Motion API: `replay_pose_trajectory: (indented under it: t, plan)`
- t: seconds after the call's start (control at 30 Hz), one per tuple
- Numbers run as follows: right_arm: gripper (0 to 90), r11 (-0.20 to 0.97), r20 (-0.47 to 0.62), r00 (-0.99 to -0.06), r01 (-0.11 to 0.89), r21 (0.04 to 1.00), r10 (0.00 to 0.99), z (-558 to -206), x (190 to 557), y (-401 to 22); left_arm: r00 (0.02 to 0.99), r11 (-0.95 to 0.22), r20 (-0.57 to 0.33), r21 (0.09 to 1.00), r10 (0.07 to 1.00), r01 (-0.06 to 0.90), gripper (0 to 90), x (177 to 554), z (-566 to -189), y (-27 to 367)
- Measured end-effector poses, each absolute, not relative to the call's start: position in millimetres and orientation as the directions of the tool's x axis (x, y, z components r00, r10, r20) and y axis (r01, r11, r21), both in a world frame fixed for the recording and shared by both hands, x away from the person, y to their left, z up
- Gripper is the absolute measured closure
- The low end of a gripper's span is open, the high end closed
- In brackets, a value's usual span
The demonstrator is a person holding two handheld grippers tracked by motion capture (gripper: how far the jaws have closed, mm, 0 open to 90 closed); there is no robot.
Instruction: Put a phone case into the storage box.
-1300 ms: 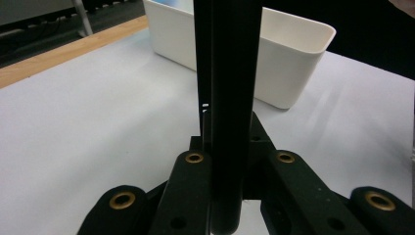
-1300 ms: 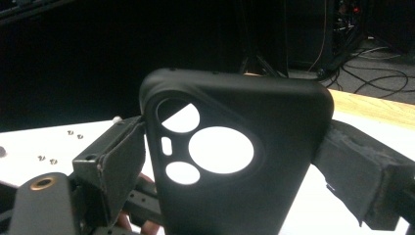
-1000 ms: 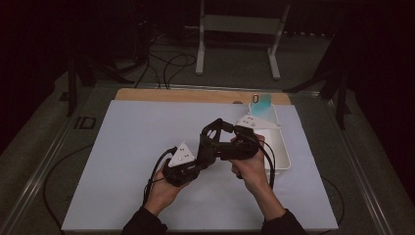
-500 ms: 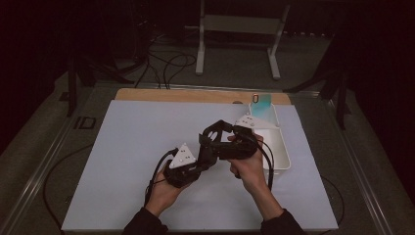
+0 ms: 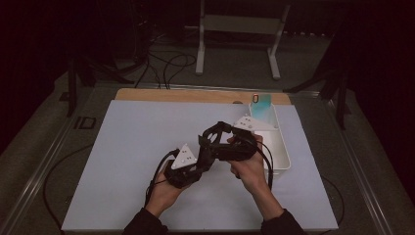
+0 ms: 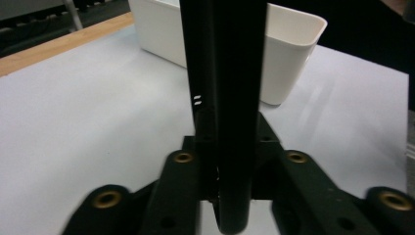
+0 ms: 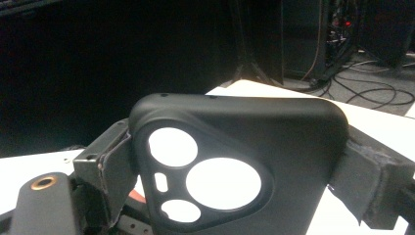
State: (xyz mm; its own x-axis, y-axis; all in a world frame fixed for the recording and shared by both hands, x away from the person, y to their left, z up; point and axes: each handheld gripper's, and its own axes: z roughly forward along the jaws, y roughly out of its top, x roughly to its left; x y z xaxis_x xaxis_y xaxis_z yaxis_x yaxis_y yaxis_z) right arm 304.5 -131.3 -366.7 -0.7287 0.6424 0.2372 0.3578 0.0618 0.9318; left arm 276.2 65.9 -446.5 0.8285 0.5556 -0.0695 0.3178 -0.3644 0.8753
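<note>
High view: above the middle of the worktop (image 5: 137,147), a little toward its right edge, the two hands bring their grippers tip to tip. The left gripper (image 5: 206,149) points up and right, and the right gripper (image 5: 211,137) points left to meet it. A dark case (image 5: 215,142) sits where they join, though it is hard to pick out from the black jaws here. This looks like a hand-over of the case from one gripper to the other. A white bin (image 5: 281,147) lies along the right edge, just beyond the right hand. A teal slab (image 5: 262,104) leans at its far end, near the wooden strip (image 5: 171,94) on the far edge.

Left gripper view: the case (image 6: 240,98) stands edge-on, a black slab between the jaws. These jaws have just been opening with the case between them. I cannot tell whether the pads are pressing on it or have let go. The bin (image 6: 288,54) stands close behind.

Right gripper view: the case (image 7: 274,142) faces the camera, its lens cutout to the lower left. The padded jaws are clenched on its two long sides.

Judgement: the left grip is being given up, so the right gripper carries the case. The next move calls for the left jaws to spread clear of the edge and back away without dragging it. The right clamp must stay firm meanwhile. The bin's near wall is the closest obstacle if the case heads there, and the trailing cables lie near both wrists.
</note>
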Motion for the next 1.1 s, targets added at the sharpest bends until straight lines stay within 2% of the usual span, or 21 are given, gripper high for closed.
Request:
replay_pose_trajectory:
  t: [0.1,0.2,0.27,0.33,0.37,0.47,0.53,0.67,1.1]
  plan:
    - [13.5,0.062,0.233,-0.726,0.355,0.933,0.646,-367,305,-131,0.826,-0.361,-0.073,0.876,0.559,0.321,62.9,276,-445,69]
    - [13.5,0.067,0.232,-0.726,0.357,0.932,0.647,-367,305,-131,0.821,-0.357,-0.070,0.878,0.566,0.320,54.9,276,-443,72]
    - [13.5,0.067,0.230,-0.724,0.356,0.932,0.650,-367,305,-131,0.812,-0.356,-0.067,0.876,0.580,0.327,44.5,276,-442,74]
    - [13.5,0.072,0.225,-0.723,0.355,0.932,0.653,-368,305,-131,0.795,-0.354,-0.055,0.875,0.603,0.329,28.5,276,-442,76]
    - [13.5,0.072,0.225,-0.723,0.355,0.932,0.653,-368,305,-131,0.792,-0.354,-0.052,0.875,0.608,0.330,28.5,276,-441,77]
    - [13.5,0.075,0.222,-0.723,0.354,0.932,0.654,-368,306,-130,0.775,-0.346,-0.046,0.877,0.630,0.333,16.7,276,-439,81]
    - [13.5,0.078,0.219,-0.722,0.354,0.932,0.657,-367,306,-131,0.766,-0.333,-0.051,0.881,0.640,0.337,14.3,276,-439,84]
    - [13.4,0.081,0.213,-0.720,0.350,0.933,0.660,-367,306,-132,0.755,-0.330,-0.048,0.880,0.654,0.341,2.4,277,-437,92]
    - [13.5,0.088,0.199,-0.718,0.341,0.936,0.668,-366,307,-134,0.712,-0.304,-0.021,0.895,0.702,0.326,0.0,278,-438,124]
